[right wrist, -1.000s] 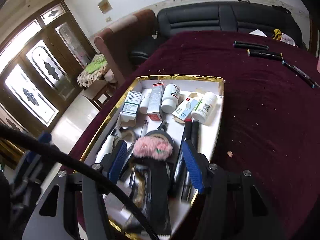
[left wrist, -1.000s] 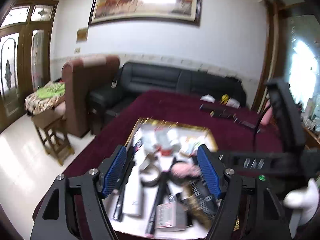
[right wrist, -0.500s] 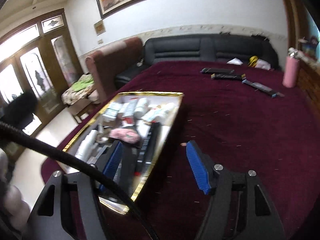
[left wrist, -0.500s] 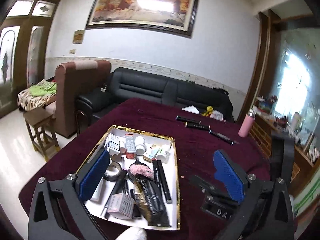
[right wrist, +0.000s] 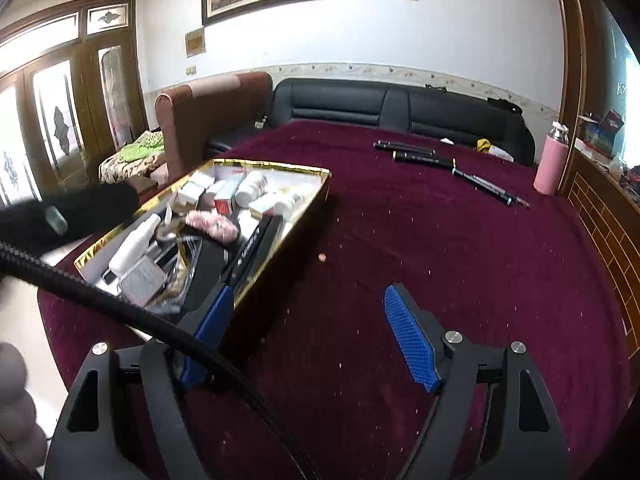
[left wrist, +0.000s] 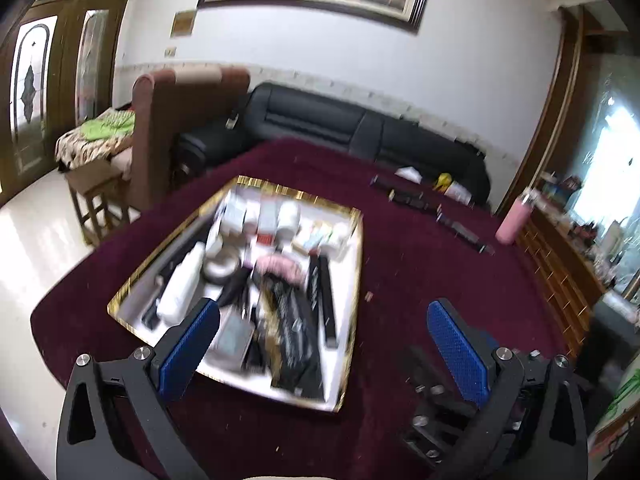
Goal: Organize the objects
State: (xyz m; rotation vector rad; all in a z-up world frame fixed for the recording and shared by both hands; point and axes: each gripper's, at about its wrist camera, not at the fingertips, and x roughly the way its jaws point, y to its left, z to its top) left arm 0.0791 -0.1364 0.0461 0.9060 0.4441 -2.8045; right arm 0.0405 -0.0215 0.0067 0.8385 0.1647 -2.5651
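Observation:
A gold-rimmed white tray [left wrist: 356, 288] [right wrist: 308, 200] sits on the maroon tablecloth [right wrist: 440, 248], packed with several cosmetics, boxes, white bottles [left wrist: 180, 284], a pink fluffy item [right wrist: 212, 222] and a black packet [left wrist: 292, 332]. Three black pens [right wrist: 424, 158] lie loose at the far side of the table. My left gripper [left wrist: 324, 340] is open and empty above the tray's near edge. My right gripper [right wrist: 310, 332] is open and empty over the cloth, just right of the tray. The other gripper's body shows at the lower right of the left wrist view.
A pink bottle [right wrist: 551, 162] stands at the table's far right edge. A small crumb [right wrist: 321, 257] lies on the cloth beside the tray. A black sofa [right wrist: 400, 108] and brown armchair [right wrist: 208, 120] stand behind the table. A black cable [right wrist: 140, 320] crosses the right wrist view.
Both grippers have pulled back and up from the tray. The right gripper swung right, off the tray and over the bare cloth. Both stayed open.

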